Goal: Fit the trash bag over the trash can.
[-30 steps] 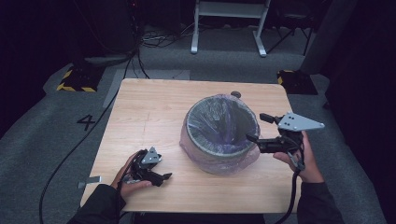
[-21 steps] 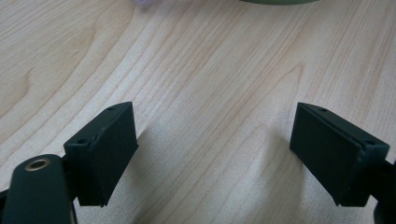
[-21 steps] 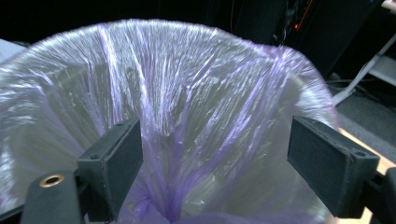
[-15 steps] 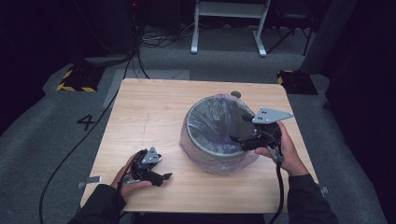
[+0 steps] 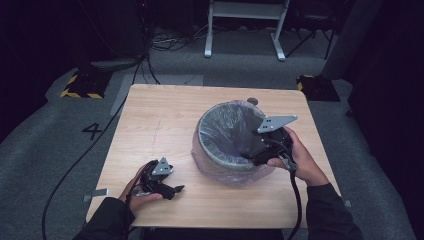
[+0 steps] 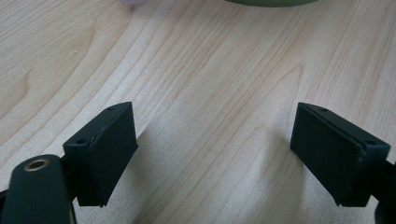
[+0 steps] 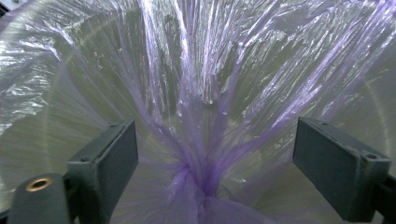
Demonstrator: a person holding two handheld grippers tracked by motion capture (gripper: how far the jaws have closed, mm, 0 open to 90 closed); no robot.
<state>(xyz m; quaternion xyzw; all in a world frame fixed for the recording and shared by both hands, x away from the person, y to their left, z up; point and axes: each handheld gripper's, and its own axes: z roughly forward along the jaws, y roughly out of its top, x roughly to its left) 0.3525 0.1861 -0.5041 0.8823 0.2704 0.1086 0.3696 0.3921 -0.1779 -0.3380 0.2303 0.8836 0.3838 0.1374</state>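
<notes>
A round grey-green bin [image 5: 210,154] stands right of the table's middle, lined with a thin purple plastic bag [image 5: 227,125] folded over its rim. My right gripper [image 5: 249,152] reaches over the bin's right rim, pointing down into it. In the right gripper view it [image 7: 215,158] is open, with the bag's [image 7: 201,88] gathered folds running between and beyond the jaws, untouched by the pads. My left gripper [image 5: 173,189] rests on the table near the front left. It [image 6: 215,154] is open over bare wood [image 6: 210,70], and the bin's edge [image 6: 271,2] lies just ahead.
A small dark round object [image 5: 252,101] sits on the table behind the bin. Bare wood [image 5: 160,120] stretches left of and behind the bin. On the floor are cables [image 5: 75,165], a painted 4 [image 5: 92,131], striped blocks [image 5: 80,85] and a white stand [image 5: 245,30].
My right gripper has moved left from beside the bin's right side to over its rim and down into the lined opening. The left gripper has stayed put.
</notes>
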